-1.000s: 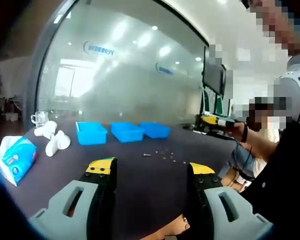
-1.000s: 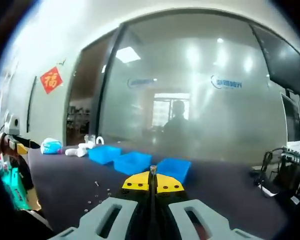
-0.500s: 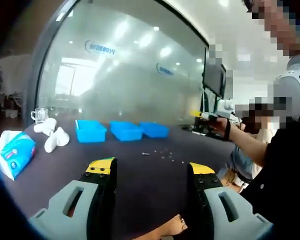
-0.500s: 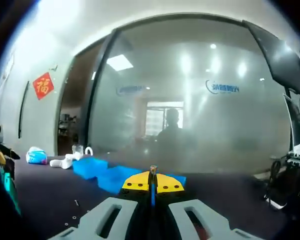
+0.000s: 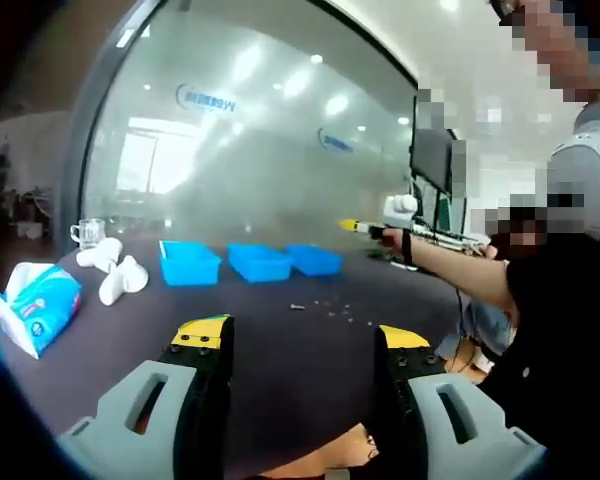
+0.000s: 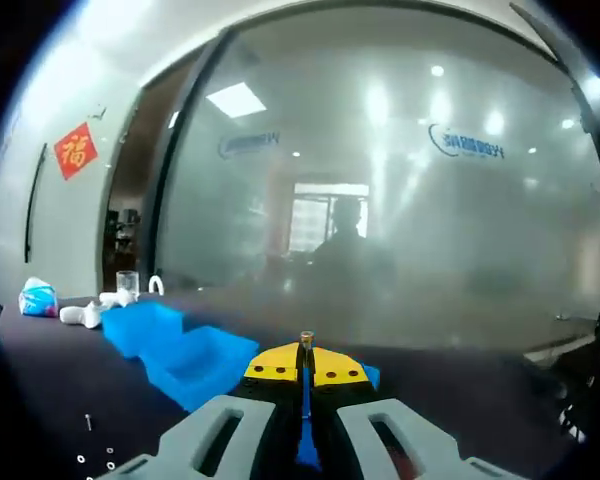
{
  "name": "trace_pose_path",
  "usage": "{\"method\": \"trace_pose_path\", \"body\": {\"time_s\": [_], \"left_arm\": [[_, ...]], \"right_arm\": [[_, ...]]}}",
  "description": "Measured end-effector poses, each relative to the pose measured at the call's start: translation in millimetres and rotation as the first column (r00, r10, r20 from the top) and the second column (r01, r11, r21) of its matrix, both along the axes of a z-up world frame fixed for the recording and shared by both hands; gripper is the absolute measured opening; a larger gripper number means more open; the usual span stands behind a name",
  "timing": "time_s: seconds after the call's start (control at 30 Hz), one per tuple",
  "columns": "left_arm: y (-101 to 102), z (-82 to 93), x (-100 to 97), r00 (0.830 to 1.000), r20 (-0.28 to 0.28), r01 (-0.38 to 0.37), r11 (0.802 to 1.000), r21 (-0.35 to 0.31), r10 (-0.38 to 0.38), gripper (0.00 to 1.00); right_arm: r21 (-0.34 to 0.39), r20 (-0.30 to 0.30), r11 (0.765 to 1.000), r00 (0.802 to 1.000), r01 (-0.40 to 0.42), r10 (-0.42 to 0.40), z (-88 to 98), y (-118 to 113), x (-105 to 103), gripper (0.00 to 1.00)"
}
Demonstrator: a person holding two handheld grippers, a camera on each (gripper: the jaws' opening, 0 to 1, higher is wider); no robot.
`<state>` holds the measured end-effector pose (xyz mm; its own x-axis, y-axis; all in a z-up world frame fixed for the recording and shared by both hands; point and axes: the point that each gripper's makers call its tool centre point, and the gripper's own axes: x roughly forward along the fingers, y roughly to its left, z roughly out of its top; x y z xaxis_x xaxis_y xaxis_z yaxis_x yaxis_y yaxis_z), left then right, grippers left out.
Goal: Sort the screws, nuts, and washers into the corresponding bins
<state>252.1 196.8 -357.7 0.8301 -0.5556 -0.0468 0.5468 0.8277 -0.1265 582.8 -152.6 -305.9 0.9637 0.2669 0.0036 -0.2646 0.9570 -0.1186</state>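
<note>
Three blue bins [image 5: 260,262] stand in a row at the far side of the dark table [image 5: 280,360]. Loose screws, nuts and washers [image 5: 325,305] lie scattered in front of them. My left gripper [image 5: 302,335] hangs open low over the table's near edge, with nothing between its jaws. My right gripper [image 6: 305,350] is shut on a small screw [image 6: 305,341] that sticks up from its tips. It hovers close to the bins [image 6: 205,362]. In the left gripper view, a person's outstretched arm holds the right gripper [image 5: 365,228] above the right-hand bin.
A blue tissue pack [image 5: 40,305], white objects [image 5: 115,272] and a glass cup [image 5: 88,233] sit at the table's left. A frosted glass wall [image 5: 260,160] runs behind the table. A few small parts [image 6: 90,455] lie near the bins.
My right gripper has carried the screw forward and to the left, out over the table to the bins, which now look larger in its view. The left gripper has stayed put.
</note>
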Motion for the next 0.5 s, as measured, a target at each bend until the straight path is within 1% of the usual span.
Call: {"method": "trace_pose_path", "body": {"time_s": [0.13,0.17,0.23,0.5], "left_arm": [[2.8,1.8,-1.3,1.000,0.003,-0.013,1.000,-0.001,0.013,0.55],[3.4,2.7,-1.9,1.000,0.005,-0.017,1.000,-0.002,0.017,0.55],[4.2,3.8,-2.8,1.000,0.008,-0.022,1.000,-0.004,0.022,0.55],[6.0,5.3,-6.0,0.999,0.013,-0.033,0.999,-0.005,0.033,0.55]], "right_arm": [[-0.018,-0.025,1.000,1.000,-0.002,0.002,-1.1,6.3,17.8,0.00],[-0.030,-0.041,1.000,0.999,-0.004,0.003,-3.5,8.3,23.0,0.00],[-0.046,-0.049,0.999,0.999,-0.006,0.004,-5.2,10.1,28.1,0.00],[-0.061,-0.087,0.998,0.996,-0.010,0.005,-16.4,13.8,31.9,0.00]]}}
